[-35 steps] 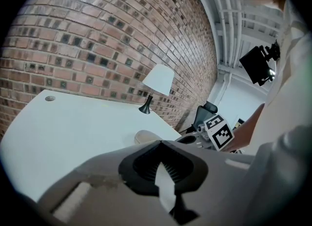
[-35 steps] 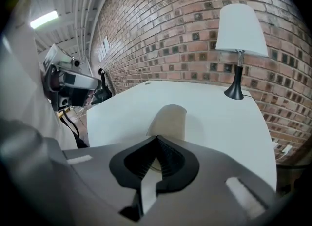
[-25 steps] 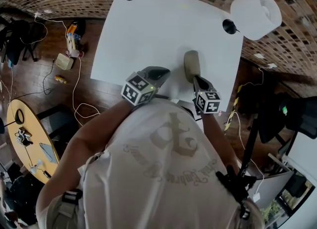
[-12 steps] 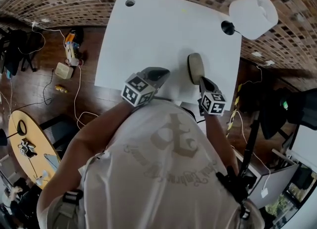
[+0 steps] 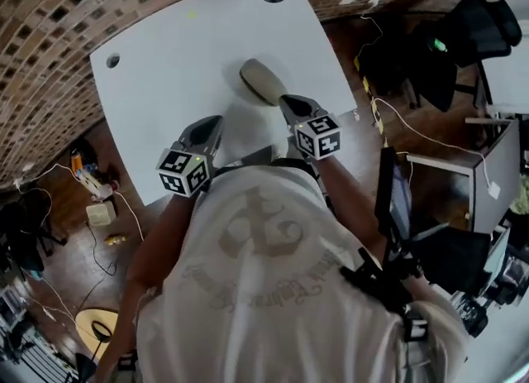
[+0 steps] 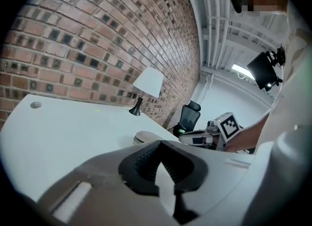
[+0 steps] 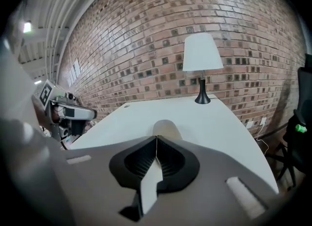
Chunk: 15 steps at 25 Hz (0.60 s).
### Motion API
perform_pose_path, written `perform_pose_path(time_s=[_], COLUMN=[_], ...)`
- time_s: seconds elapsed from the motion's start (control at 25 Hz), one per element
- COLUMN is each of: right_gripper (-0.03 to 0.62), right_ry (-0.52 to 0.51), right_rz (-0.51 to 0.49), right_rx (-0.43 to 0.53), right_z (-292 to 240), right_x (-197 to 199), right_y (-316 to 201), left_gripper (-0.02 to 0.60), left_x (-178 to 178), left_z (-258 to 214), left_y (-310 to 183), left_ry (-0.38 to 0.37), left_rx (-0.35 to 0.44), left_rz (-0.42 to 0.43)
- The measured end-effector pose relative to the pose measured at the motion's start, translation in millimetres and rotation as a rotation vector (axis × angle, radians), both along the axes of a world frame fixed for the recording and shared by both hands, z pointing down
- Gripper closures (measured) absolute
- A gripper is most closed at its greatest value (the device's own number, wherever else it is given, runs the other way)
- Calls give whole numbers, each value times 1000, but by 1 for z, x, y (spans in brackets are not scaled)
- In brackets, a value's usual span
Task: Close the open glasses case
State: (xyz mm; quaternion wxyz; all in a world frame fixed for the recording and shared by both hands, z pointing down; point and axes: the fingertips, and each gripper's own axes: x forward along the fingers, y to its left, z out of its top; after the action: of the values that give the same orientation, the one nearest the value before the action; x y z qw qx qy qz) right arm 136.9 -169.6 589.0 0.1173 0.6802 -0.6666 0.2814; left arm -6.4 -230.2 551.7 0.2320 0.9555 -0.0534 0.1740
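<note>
The person's bare left forearm reaches forward from the sleeve of a white printed T-shirt (image 5: pixel 264 290). It carries the left gripper (image 5: pixel 213 122), a grey moulded-plastic tool with a black-and-white marker cube (image 5: pixel 183 172) at its rear. This gripper hangs over the near part of the smooth white table (image 5: pixel 165 67). It points away from the person and tilts slightly down, off to the left of the case and clear of it. In the left gripper view its black ribbed pads meet at the tips, clenched on nothing.

Near the middle of the table lies the glasses case (image 5: pixel 263 81), a greyish-beige oval shell with rounded ends and a matte surface. In the head view its long axis runs diagonally, from upper left down to lower right. The lower end points toward the right gripper. The lid appears to be down on the base, and the left gripper view shows a thin dark seam along its side.

The right forearm stretches forward beside the body and holds the right gripper (image 5: pixel 289 100), of the same grey plastic and also bearing a marker cube (image 5: pixel 318 136). It points away from the person and angles downward, its tips right by the case's nearer end. Whether they touch it cannot be told. In the right gripper view the ribbed black pads are pressed together along a thin line, gripping nothing, and the case's rounded end shows just past them.

At the table's far right corner stands a lamp (image 7: pixel 202 51) with a white conical shade on a slim black stem. Behind it is a brown brick wall (image 7: pixel 146 49).
</note>
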Motion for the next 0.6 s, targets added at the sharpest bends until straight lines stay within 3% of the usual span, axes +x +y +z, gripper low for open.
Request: perform_pose_path(time_s=[0.16, 0.36, 0.6], right_gripper=[585, 586, 586], right_ry=[-22, -82, -172], right_rz=[68, 110, 165], right_rx=[35, 165, 282], right_z=[-13, -46, -75], right_x=[-6, -17, -22], right_y=[19, 36, 44], left_gripper=[575, 574, 574], left_x=[13, 27, 35], left_z=[-7, -15, -24], left_y=[3, 15, 25], left_ry=[17, 34, 51], left_rx=[19, 51, 65], left_rz=[77, 149, 189])
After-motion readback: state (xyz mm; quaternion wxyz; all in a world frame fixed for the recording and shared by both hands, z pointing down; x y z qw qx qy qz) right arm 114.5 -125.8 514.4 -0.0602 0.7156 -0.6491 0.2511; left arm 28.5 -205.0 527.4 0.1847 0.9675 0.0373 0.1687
